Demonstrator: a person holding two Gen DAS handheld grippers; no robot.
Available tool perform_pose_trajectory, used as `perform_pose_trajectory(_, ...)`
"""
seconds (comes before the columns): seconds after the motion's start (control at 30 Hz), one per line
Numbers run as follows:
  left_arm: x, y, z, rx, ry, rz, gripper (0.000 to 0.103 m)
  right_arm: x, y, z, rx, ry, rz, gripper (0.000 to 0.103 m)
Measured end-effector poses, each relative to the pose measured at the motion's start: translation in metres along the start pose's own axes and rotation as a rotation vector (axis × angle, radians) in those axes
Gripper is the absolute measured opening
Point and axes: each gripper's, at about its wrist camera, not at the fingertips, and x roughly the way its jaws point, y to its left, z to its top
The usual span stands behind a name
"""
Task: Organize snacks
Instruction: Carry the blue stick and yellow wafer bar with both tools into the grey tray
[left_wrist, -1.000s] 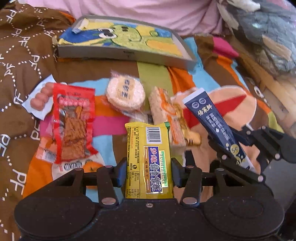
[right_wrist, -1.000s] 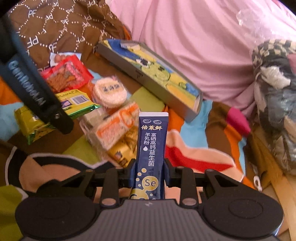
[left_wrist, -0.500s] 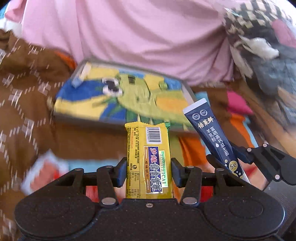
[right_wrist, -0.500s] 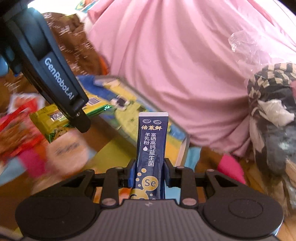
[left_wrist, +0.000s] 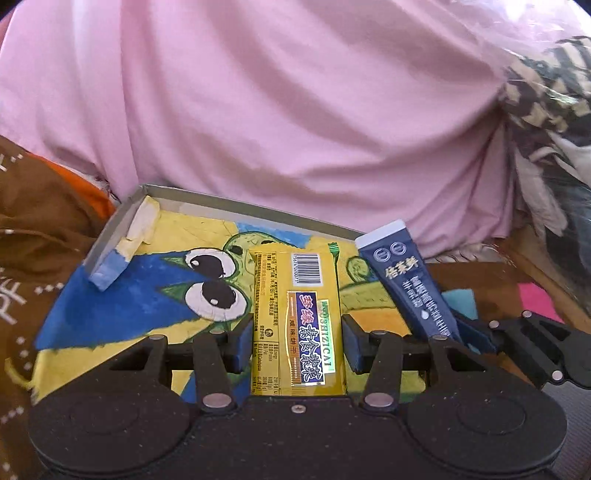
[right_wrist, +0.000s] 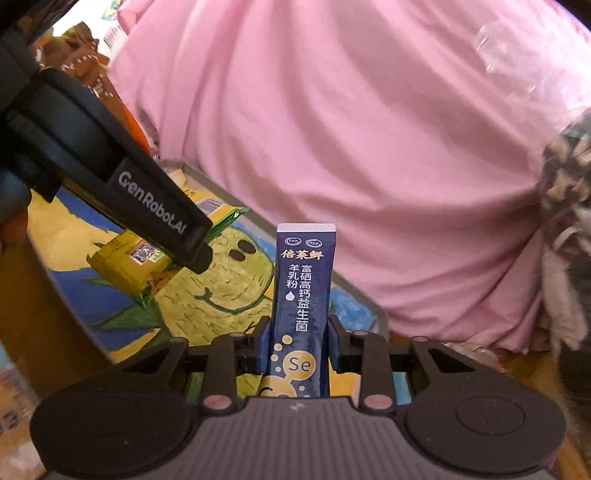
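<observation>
While clamped, glossy rectangular yellow packet (left_wrist: 297, 325).

The yellow snack packet (left_wrist: 297, 322) carries "USHIZICAT" beside Chinese characters and a barcode; the navy sachet (right_wrist: 300, 310) shows "Se" in a gold circle below Chinese characters; the left gripper's arm (right_wrist: 147, 206) reads "GenRobot.AI".
</observation>
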Motion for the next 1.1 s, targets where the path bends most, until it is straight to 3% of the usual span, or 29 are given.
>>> perform_pose_trajectory(0.2, 0.026, 0.01, -0.005, -0.024, 0.028, 0.029, 0.05, 0.025, 0.002, -0.009, 0.007, 0.057, 0.034, 0.034)
perform_pose_trajectory(0.53, 0.036, 0.015, -0.013, -0.023, 0.036, 0.044, 0.049, 0.044, 0.001, -0.017, 0.037, 0.104, 0.053, 0.038)
perform_pose_trajectory(0.77, 0.018, 0.011, -0.01, -0.027, 0.0, 0.048, 0.077, 0.031, -0.012, -0.015, 0.109, 0.088, 0.051, 0.076)
perform_pose_trajectory(0.93, -0.014, 0.007, -0.01, -0.005, -0.045, 0.048, 0.095, 0.0, -0.024, -0.012, 0.194, 0.041, 0.036, 0.089)
perform_pose_trajectory(1.1, -0.058, 0.005, -0.009, 0.017, -0.101, 0.055, 0.102, -0.035, -0.032, -0.008, 0.261, -0.003, 0.028, 0.099)
